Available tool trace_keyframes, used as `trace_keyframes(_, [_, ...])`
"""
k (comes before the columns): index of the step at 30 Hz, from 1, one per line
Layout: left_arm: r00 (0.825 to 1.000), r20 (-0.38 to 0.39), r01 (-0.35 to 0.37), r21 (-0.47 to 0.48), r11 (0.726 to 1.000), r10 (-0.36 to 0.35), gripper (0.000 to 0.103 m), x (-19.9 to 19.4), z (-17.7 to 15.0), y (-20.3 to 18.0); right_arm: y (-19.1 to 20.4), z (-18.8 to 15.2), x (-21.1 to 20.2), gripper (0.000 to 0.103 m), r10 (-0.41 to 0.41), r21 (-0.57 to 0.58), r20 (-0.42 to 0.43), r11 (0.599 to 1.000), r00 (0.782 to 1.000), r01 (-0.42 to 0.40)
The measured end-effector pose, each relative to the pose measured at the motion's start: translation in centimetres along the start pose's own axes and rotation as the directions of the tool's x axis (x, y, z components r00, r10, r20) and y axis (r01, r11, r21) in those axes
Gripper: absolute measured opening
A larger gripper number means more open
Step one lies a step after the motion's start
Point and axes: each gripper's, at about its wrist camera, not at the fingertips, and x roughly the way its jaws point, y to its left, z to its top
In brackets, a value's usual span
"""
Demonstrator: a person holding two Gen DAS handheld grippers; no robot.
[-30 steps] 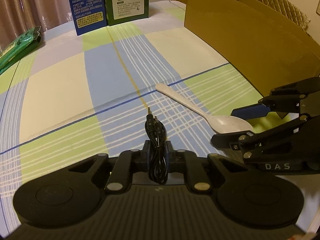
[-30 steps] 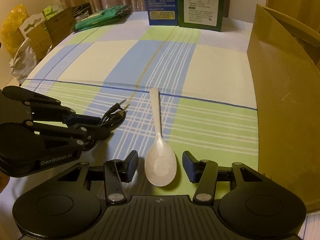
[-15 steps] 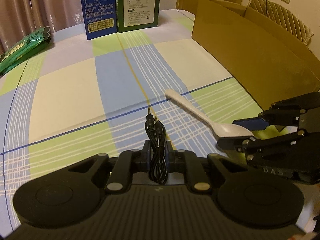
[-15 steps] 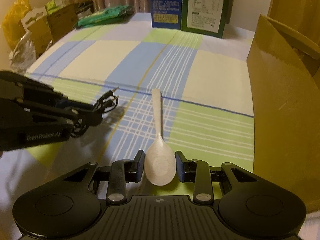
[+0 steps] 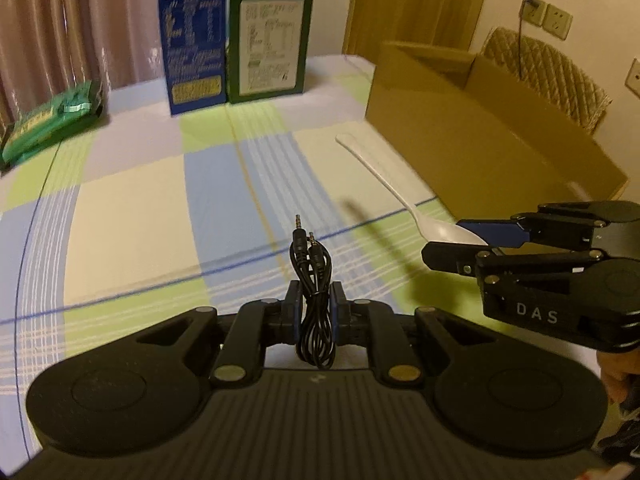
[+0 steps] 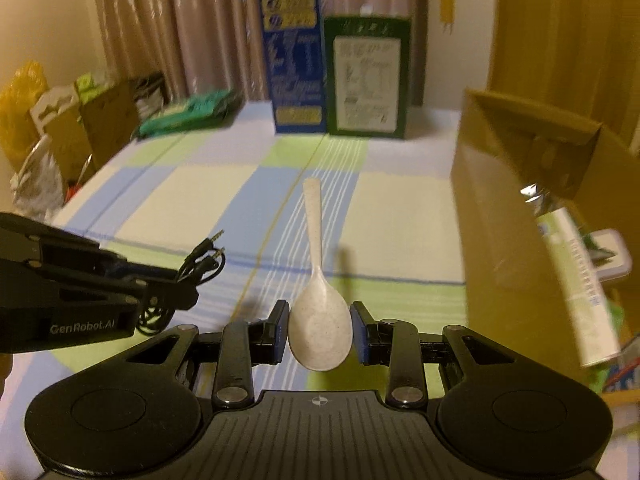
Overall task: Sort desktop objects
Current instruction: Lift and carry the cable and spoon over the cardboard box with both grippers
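Both tools are loaded and raised above the checked tablecloth (image 5: 132, 208), and the step in hand appears to be the carry to the cardboard box (image 5: 480, 140), taken here as the landmark. To do it well, bring each item over the box's open top before letting go, keep the grip pressure constant during travel, and clear the near wall of the box with margin, since the long handle of the spoon (image 6: 320, 320) projects ahead of the fingers and would probably strike the wall first. The right gripper (image 6: 320, 334) is clamped on the spoon's bowl, one pad on each side, with the handle pointing forward; it is level and close to the left of the box, with a shadow on the cloth below it. The left gripper (image 5: 316, 312) is clamped on a coiled black audio cable (image 5: 314, 280), whose two plugs stand up ahead of the fingers while a loop hangs behind them; it is level, farther left of the box than the right gripper and alongside it. The loop should be kept from snagging on the box rim. Several packages already lie inside the box.
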Motion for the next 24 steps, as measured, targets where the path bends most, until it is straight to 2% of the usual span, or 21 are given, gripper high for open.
trace_keyframes(11, [0.993,0.105,0.049,0.022,0.999,-0.051,0.010,-3.4,4.3,-4.4,-2.5,2.2,-6.3,0.030,-0.067,0.033,0.108,0.997,0.992,0.064])
trace_keyframes(18, [0.981,0.162,0.108,0.026,0.994,-0.110,0.010,-4.7,7.0,-8.2,-5.4,3.9,-11.2,0.030,-0.134,0.046,0.180,0.991,0.975,0.127])
trace_keyframes(24, [0.969,0.175,0.165,0.070,0.984,-0.175,0.010,-4.5,8.9,-12.7,-9.0,4.2,-14.5,0.030,-0.211,0.074,0.196,0.977,0.958,0.200])
